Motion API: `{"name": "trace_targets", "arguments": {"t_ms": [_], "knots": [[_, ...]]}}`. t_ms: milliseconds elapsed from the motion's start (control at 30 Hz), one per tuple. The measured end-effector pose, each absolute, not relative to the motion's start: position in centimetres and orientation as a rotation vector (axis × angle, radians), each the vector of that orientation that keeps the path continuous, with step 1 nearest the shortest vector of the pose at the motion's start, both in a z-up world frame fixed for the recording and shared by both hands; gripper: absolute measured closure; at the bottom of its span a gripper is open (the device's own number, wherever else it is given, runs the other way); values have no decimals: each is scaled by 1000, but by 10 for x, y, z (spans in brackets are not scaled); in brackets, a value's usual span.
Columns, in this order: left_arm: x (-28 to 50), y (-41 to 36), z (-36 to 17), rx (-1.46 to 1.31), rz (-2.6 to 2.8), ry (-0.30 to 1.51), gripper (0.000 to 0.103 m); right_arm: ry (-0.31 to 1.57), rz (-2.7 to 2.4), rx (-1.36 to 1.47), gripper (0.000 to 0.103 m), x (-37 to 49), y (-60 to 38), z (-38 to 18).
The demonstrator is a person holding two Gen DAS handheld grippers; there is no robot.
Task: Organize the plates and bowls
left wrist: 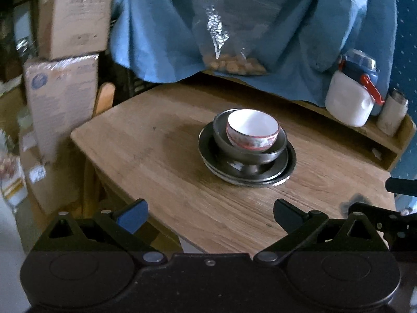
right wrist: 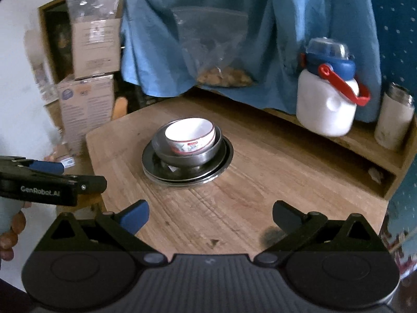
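A white bowl with a red pattern sits tilted inside a steel bowl. That steel bowl stands on stacked steel plates in the middle of the wooden table. My left gripper is open and empty, held back from the stack near the table's front edge. My right gripper is also open and empty, short of the stack. In the right wrist view the left gripper reaches in from the left, beside the table's left edge.
A raised wooden shelf at the table's back right carries a white jug with a blue lid and red handle and a pale tumbler. Blue cloth and a plastic bag of nuts hang behind. Cardboard boxes are stacked at the left.
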State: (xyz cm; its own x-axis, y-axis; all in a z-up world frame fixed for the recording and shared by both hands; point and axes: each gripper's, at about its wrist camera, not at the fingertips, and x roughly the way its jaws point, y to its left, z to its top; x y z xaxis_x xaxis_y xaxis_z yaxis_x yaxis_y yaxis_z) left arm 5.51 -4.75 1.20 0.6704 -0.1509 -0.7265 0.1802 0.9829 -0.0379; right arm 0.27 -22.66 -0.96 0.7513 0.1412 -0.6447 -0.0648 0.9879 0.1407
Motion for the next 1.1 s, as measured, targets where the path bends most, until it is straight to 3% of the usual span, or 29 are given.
{"name": "trace_targets", "arguments": {"t_ms": [433,1100], "knots": [[-2,-68,10,4,19,823,1,737,260,93,0,-10,-280,-27],[-9,-88,4,6,3,837,1,748,300,55,0,-14,-290,-35]]}}
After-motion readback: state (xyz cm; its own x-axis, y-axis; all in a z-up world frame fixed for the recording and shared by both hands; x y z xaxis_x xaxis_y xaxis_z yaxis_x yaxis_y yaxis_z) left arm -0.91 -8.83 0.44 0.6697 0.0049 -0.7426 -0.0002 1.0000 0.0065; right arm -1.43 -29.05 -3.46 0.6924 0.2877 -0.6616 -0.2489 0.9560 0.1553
